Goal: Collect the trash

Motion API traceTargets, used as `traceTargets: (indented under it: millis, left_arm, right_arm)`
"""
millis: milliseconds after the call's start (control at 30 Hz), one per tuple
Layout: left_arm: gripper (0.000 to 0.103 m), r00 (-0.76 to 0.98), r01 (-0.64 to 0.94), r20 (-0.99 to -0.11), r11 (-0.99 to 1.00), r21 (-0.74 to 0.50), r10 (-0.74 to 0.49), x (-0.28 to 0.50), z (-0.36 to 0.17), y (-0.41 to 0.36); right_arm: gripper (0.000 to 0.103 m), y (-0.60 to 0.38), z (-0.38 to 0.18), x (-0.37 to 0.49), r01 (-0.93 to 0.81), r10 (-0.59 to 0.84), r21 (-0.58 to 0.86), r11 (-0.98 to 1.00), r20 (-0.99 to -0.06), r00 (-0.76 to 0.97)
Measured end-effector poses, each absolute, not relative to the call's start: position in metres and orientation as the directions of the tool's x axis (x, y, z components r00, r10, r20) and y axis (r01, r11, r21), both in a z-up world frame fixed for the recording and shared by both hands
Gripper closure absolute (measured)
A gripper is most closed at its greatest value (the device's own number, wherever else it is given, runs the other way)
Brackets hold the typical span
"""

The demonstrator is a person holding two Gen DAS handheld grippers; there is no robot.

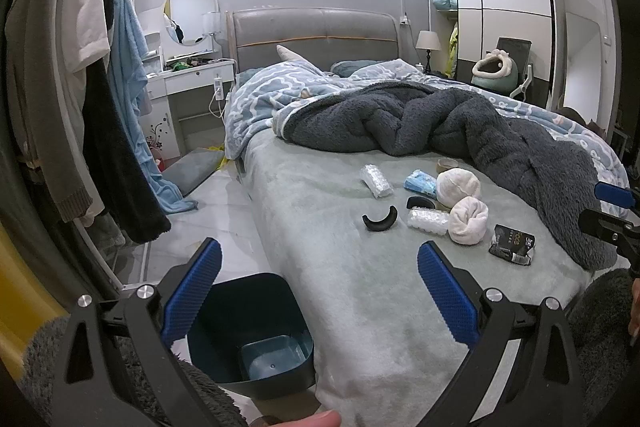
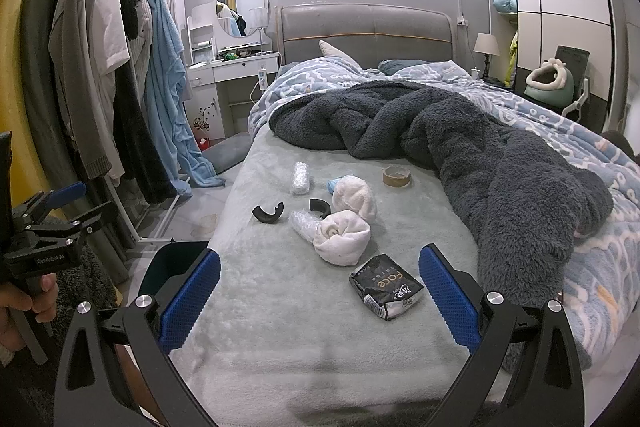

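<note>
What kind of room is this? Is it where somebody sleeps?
Yes, it looks like a bedroom. There is a big bed with a grey padded headboard and a rumpled dark grey fluffy blanket, a white dressing table with a round mirror, and a rack of hanging clothes.

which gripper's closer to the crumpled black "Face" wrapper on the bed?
Right. The right gripper has the crumpled black wrapper just ahead between its open fingers; the left gripper sits back-left, near the blue bin.
</note>
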State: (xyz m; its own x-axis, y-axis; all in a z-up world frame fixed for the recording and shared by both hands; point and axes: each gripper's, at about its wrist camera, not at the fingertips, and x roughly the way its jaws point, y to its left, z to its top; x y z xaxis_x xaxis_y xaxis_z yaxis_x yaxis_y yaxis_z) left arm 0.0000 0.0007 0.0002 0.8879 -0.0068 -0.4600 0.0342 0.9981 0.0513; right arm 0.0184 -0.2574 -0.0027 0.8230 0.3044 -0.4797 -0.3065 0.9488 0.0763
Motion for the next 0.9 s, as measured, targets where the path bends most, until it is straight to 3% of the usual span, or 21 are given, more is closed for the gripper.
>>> traceTargets:
  millis: [900]
  left_arm:
    - [0.003,0.880,0.080,-0.469,0.997,0.005,-0.069,-0.0025,0.0046,-0.0034]
  right_arm:
    - [0.003,-0.2582,-0.0025,0.0187,-0.306,0.304,0.076,0.949,-0.481,0.822]
